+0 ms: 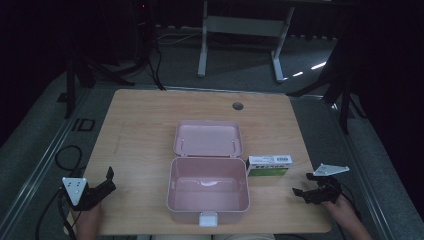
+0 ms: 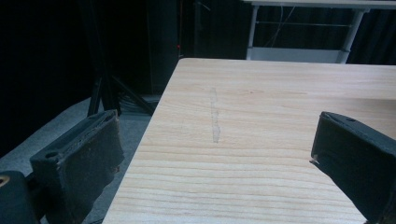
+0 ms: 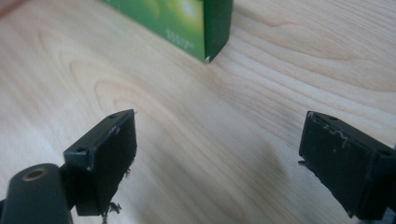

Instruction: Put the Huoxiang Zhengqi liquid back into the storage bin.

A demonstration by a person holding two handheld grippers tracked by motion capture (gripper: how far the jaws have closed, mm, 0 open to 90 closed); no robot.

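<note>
Both grippers sit low at the near corners of the table, each held in a person's hand, and both have their jaws spread with nothing between them. From there, largest to smallest: the wooden table [image 1: 135,125] is a pale rounded-corner top with a small round hole near its far edge, standing on a dim grey floor with the white legs of another table [image 1: 240,30] behind it. At the middle of the table, toward the near edge, a pink plastic box [image 1: 208,192] stands with its hinged lid [image 1: 208,138] thrown back flat on the far side (the inside looks empty, and a small pale latch hangs at its near wall). Just beside the box's right wall lies a small carton [image 1: 269,165], white on top with a green side face; whether it touches the box cannot be told. The left gripper [image 1: 107,180] rests at the near left corner, well apart from the box, its black jaws wide over bare wood near the table's left edge in the left gripper view. The right gripper [image 1: 302,191] lies at the near right, near the carton; in the right gripper view its parted jaws point toward the carton's green corner [image 3: 187,23], with bare wood between
</note>
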